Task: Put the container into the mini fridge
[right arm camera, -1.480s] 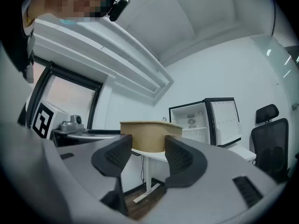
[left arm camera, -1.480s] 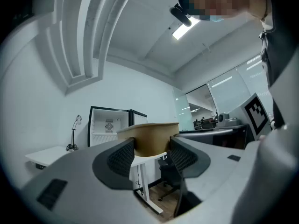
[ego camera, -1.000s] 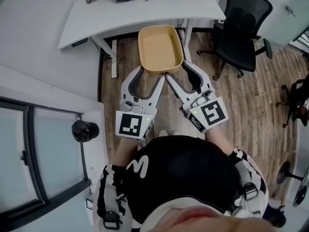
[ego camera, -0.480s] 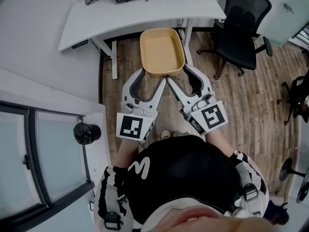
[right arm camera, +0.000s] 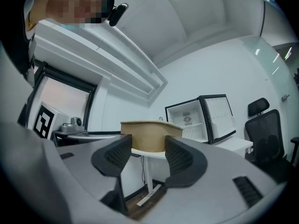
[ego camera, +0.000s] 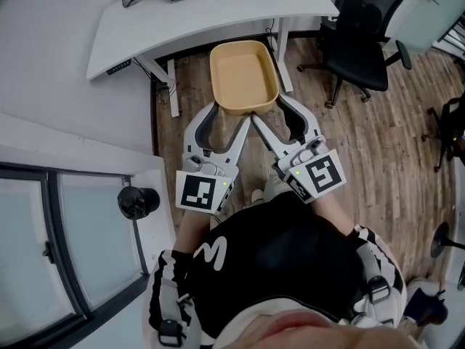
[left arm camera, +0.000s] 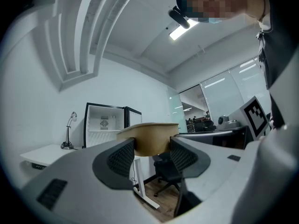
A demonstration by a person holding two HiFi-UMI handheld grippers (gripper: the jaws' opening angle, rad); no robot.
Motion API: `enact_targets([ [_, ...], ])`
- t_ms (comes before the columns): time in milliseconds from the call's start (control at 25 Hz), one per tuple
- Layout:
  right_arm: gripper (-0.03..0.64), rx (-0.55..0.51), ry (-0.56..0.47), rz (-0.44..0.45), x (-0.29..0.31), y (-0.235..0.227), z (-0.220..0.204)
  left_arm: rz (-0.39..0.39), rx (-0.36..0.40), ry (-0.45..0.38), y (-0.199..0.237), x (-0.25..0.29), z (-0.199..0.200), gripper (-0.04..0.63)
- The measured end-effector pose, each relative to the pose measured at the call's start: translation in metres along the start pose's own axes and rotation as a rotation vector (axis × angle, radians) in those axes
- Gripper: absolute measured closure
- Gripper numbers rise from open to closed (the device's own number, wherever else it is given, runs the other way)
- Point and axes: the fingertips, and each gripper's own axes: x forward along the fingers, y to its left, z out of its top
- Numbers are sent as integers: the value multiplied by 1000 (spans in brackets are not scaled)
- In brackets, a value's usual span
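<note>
A tan, empty rectangular container (ego camera: pixel 243 75) hangs over the wooden floor in the head view, held level by its near edge. My left gripper (ego camera: pixel 227 115) grips the near-left part of its wall, and my right gripper (ego camera: pixel 271 110) grips the near-right part. In the left gripper view the container (left arm camera: pixel 150 137) fills the gap between the pads (left arm camera: pixel 122 157) of that gripper (left arm camera: pixel 152 154). The right gripper view shows the container (right arm camera: pixel 149 135) the same way in that gripper (right arm camera: pixel 148 154). A mini fridge (left arm camera: pixel 104 124) (right arm camera: pixel 202 119) stands open ahead on a white surface, its inside white.
A white desk (ego camera: pixel 211 22) runs across just beyond the container, its legs (ego camera: pixel 168 86) on the floor. A black office chair (ego camera: pixel 363 46) stands to the right. On the left are a white ledge, a glass panel (ego camera: pixel 73 246) and a black round object (ego camera: pixel 138 202).
Both grippers keep their hold on the container. The whole view has shifted a little; the container sits slightly nearer the desk edge.
</note>
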Motion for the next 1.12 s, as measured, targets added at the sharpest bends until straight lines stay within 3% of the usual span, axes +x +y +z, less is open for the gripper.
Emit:
enact_targets([
  [360,385,4,-20,-14,5,-10,2,-32,-9,-23,-1,11,0,351],
  [1120,387,-39,-4,44,77,-76,7,23,6,-57,50,92,-2,353],
])
